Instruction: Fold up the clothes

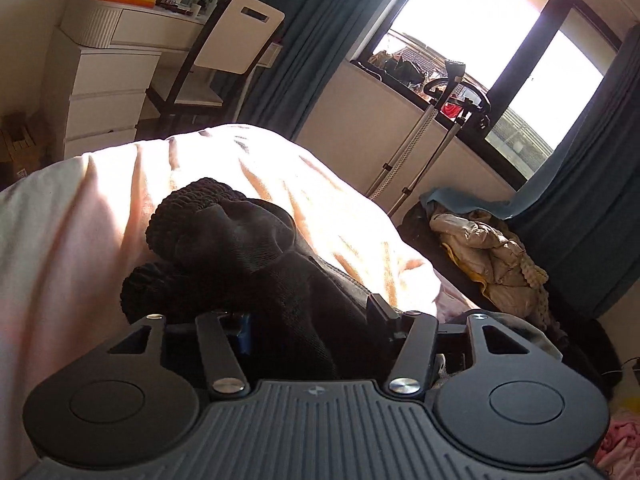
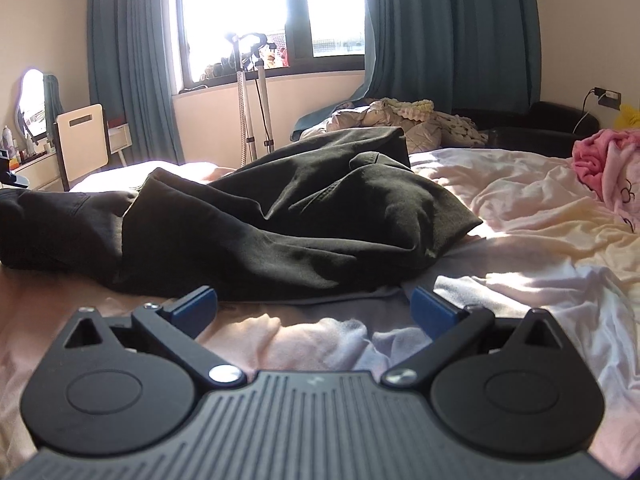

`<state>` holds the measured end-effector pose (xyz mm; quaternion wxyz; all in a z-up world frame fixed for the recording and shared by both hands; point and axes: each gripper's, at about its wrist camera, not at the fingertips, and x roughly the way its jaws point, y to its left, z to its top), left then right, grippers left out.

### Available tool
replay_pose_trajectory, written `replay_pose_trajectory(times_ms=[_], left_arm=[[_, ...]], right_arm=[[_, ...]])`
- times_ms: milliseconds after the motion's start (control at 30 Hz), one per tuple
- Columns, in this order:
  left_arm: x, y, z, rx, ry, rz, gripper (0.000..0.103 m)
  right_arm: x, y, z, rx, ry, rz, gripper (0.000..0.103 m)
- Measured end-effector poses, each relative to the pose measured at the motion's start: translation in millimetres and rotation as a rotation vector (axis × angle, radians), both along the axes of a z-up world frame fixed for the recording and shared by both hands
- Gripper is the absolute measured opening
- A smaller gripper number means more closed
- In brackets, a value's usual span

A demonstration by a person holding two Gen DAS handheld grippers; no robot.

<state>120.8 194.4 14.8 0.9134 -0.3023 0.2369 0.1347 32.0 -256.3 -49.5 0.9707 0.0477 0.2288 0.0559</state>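
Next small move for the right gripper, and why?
Probably ease the right gripper forward to the near hem of the black garment and close on it. Its jaws stand open over bare sheet, short of the crumpled cloth; the left gripper has cloth between open fingers.

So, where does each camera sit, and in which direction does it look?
Left wrist: on the left gripper, low over the bed, facing the desk corner and window; black garment lies between its fingers.
Right wrist: on the right gripper, jaws open and empty, facing the black garment and window.
Shared: bed, garment, window, blue curtains, chair.
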Motion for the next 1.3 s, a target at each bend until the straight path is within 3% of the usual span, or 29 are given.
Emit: replay_pose_trajectory(times_ms=[167, 367, 500, 633, 833, 967, 1133, 1300], left_arm=[[-43.7, 4.6, -1.2, -0.059, -0.013, -0.027, 0.087], [-79.4, -2.5, 6.6, -0.133, -0.082, -0.019, 0.089], [-69.8, -28.3, 11.4, -0.121, -0.1, -0.073, 0.091], [-51.5, -54.0, -2.2, -0.123, -0.108, -0.121, 0.091], [-33.1, -79.9, -24.0, -0.066, -0.095, -0.22, 0.091], [-27.0, -93.0, -29.3, -0.042, -0.141, -0.276, 0.091], [-18.0, -93.8, -39.6, -0.074, -0.143, -0.27, 0.091], [-10.8, -90.9, -46.7, -0.115, -0.152, -0.27, 0.091]], right_arm=[[0.0, -13.5, -5.7, 0.111, 0.02, -0.042, 0.103], [-2.4, -33.6, -5.0, 0.275, -0.002, -0.098, 0.103], [15.9, -48.7, -1.5, 0.343, -0.01, -0.094, 0.103], [45.1, -72.8, -1.4, 0.381, -0.061, -0.096, 0.103], [97.7, -133.0, -43.1, 0.592, -0.024, -0.195, 0.099], [130.9, -168.5, -71.2, 0.773, -0.014, -0.243, 0.082], [167.9, -179.1, -83.5, 0.83, -0.053, -0.189, 0.051], [189.1, -181.5, -91.5, 0.897, -0.064, -0.157, 0.049]])
